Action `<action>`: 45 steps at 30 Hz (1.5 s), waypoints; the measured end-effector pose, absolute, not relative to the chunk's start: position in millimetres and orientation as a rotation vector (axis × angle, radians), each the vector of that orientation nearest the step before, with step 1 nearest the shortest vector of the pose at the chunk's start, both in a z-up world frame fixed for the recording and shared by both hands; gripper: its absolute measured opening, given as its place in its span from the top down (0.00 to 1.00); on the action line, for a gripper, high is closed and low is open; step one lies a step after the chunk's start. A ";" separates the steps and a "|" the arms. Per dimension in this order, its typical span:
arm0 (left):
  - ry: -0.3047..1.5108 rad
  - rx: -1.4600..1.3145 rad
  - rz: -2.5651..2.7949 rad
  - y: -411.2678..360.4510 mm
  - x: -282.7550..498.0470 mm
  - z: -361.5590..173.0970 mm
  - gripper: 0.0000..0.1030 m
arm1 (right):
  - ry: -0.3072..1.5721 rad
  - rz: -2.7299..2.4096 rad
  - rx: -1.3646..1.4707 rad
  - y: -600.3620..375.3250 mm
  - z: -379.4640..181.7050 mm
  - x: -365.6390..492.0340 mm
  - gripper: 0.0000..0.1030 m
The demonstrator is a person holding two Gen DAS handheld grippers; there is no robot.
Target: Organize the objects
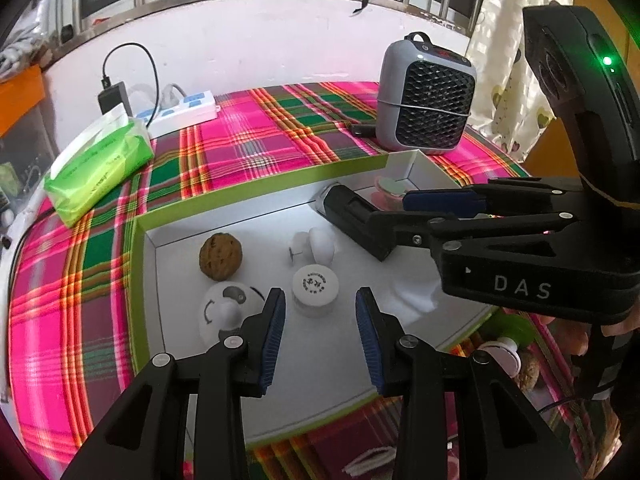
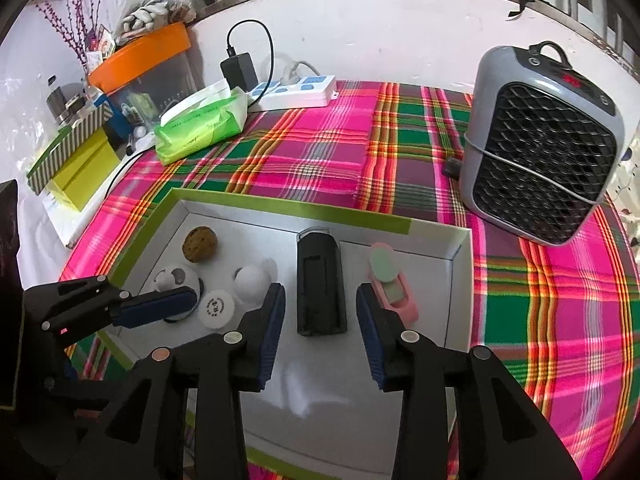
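Black case (image 2: 321, 286) lies in the box (image 2: 460, 256), seemingly clear of the right gripper's (image 2: 321, 312) parted jaws.

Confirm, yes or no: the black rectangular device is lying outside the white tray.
No, the black rectangular device lies inside the white tray, beside a pink holder.

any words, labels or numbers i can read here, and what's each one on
"DAS": white letters on the right gripper body.
White round jar lid: a circular printed stamp, too small to read.
Green tissue pack: faint print, blurred.
Grey fan heater: red display lit, digits unreadable.
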State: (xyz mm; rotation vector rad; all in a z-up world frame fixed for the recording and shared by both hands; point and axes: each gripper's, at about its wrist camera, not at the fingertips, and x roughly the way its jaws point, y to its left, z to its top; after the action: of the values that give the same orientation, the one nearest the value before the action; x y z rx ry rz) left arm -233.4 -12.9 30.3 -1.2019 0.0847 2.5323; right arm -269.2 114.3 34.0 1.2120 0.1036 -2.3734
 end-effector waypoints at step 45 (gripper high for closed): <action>-0.019 -1.113 2.559 -32.9 -115.6 31.1 0.66 | -0.032 -2.538 1.094 165.4 40.1 -144.3 0.57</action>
State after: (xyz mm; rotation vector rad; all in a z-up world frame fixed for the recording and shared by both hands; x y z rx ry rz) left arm -115.6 -32.9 31.1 -1.1128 -0.0189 2.5591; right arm -144.3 165.4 40.1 1.0940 -0.0318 -2.5379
